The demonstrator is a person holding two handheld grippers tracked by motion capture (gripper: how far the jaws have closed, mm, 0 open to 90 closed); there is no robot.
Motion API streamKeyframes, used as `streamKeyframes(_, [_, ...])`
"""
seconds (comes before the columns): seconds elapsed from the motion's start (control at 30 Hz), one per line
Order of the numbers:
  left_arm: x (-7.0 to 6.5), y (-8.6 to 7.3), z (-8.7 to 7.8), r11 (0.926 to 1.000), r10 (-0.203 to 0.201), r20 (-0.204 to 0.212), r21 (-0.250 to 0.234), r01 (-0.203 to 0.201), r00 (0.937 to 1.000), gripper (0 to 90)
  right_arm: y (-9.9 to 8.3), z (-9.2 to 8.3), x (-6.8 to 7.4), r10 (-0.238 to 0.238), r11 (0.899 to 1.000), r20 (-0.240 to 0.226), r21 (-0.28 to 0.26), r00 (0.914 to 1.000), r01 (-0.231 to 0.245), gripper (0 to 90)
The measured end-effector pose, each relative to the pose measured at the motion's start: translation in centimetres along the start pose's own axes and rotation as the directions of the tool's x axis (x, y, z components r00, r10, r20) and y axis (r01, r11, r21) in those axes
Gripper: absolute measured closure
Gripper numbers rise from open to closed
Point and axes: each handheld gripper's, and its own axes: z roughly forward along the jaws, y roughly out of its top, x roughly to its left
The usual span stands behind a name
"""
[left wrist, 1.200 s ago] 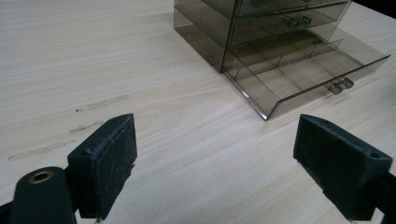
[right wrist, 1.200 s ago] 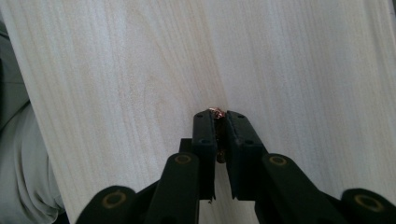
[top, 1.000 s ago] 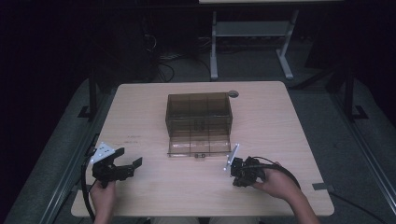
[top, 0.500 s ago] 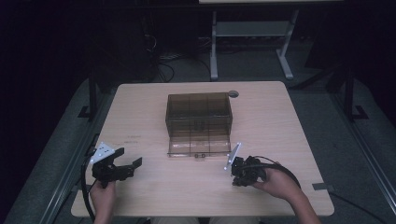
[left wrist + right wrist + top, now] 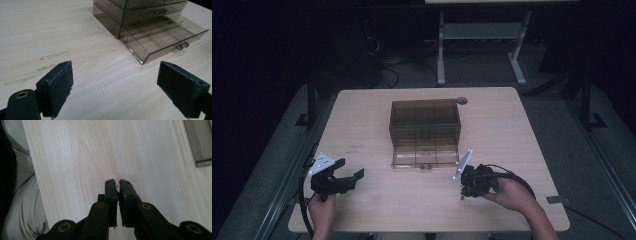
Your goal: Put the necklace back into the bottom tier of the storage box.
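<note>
Down at the lower left of the high view, the left gripper (image 5: 353, 179) sat low over the wooden table (image 5: 362, 130), its jaws spread wide with nothing but bare wood between them. The left gripper view confirmed it: two black pads (image 5: 56, 87) far apart at the bottom corners, tabletop showing in the gap.

Over at the lower right of the high view, the right gripper (image 5: 464, 192) was tipped down toward the table, a hand (image 5: 507, 192) wrapped around its body and the cable looping off to the right. In the right gripper view its jaws stood pressed nearly together at the centre of the frame, and a tiny brownish speck (image 5: 117, 186) showed right at the tips; too small to say what it was, or whether it was pinched.

The smoky clear drawer box (image 5: 424, 122) stood in the middle of the high view, just beyond both grippers. Its bottom drawer (image 5: 424, 159) was pulled out toward the near edge, dividers visible inside. In the left gripper view that box (image 5: 140, 10) filled the upper right, the open drawer (image 5: 162, 37) reaching toward the right edge, well apart from the pads.
</note>
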Motion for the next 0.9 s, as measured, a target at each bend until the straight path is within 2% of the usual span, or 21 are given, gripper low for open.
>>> streamKeyframes(0.47, [0.0, 0.0, 0.0, 1.0000, -0.003, 0.002, -0.003, 0.003, 1.0000, 12.9, 0.6, -2.1, -0.2, -0.010, 1.000, 0.011, -0.025, 0.9999, 0.011, 84.6])
streamKeyframes(0.9, [0.0, 0.0, 0.0, 0.9999, -0.012, 0.001, -0.003, 0.012, 0.9999, 12.9, 1.3, -3.0, -1.1, -0.007, 0.999, -0.003, -0.046, 1.0000, 0.007, 84.6])
